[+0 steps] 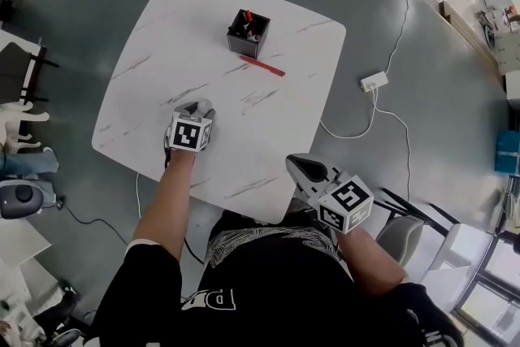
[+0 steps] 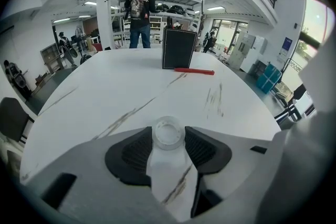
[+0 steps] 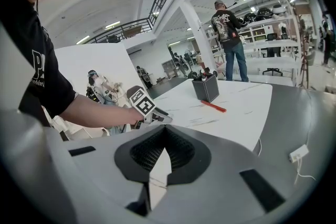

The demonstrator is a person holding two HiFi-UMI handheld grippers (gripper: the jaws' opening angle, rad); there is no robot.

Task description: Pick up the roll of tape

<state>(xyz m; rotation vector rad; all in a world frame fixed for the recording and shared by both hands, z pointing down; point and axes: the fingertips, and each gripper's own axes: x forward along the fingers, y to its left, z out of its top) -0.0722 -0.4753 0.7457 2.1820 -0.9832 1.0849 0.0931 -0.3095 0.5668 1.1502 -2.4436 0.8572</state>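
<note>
Gripping the roll looks like the step in hand. Left gripper (image 1: 197,108) tilts down onto the table (image 1: 268,122), toward its near left part. Its jaws stand wide, and the roll of tape (image 2: 168,134), a clear ring lying flat, fills the gap between the pad tips, with a pad against each side.

Judgement: the hold is at the tips only. Squeeze evenly, keep the ring centred and lift straight up; a skewed pull could let it slip out.

Farther back are a black pen holder (image 1: 248,33) and a red pen (image 1: 262,67) just beside it, both well apart from the roll. Right gripper (image 3: 163,131) hangs off the table's near edge, jaws together, nothing between them.
</note>
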